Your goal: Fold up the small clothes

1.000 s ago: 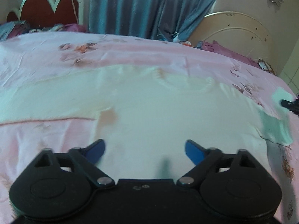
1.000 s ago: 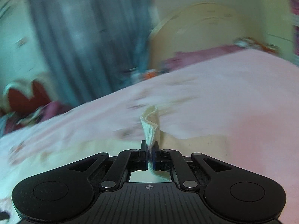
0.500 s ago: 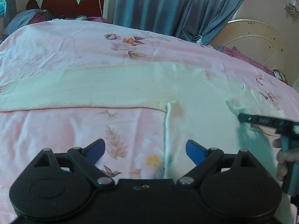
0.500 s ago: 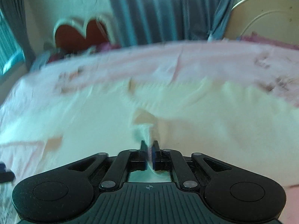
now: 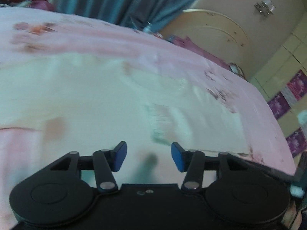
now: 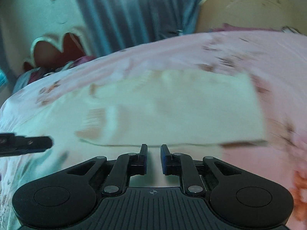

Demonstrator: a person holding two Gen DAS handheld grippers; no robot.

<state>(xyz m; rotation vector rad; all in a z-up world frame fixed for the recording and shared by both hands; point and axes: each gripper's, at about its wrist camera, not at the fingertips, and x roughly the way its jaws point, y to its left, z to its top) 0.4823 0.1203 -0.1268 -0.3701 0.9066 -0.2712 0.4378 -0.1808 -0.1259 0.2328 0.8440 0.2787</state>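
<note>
A cream long-sleeved top (image 5: 96, 99) lies flat on the pink floral bedsheet (image 5: 96, 44); both views are motion-blurred. In the right wrist view the top (image 6: 182, 115) shows one side folded over, with a straight edge at the right and its near edge just beyond the fingertips. My left gripper (image 5: 149, 156) is open and empty, low over the garment's lower part. My right gripper (image 6: 154, 158) is open by a narrow gap and holds nothing. The left gripper's finger (image 6: 26, 143) shows at the left edge of the right wrist view.
The pink sheet (image 6: 268, 57) covers the whole bed. A red headboard (image 6: 55, 51) and blue curtains (image 6: 134, 9) stand behind it. A cream bed end (image 5: 214, 30) and a wardrobe (image 5: 287, 61) are at the right, past the bed's edge (image 5: 272, 118).
My right gripper carried the pinched sleeve across the top, then opened and let it go. My left gripper stayed open and swung back to the right over the garment.
</note>
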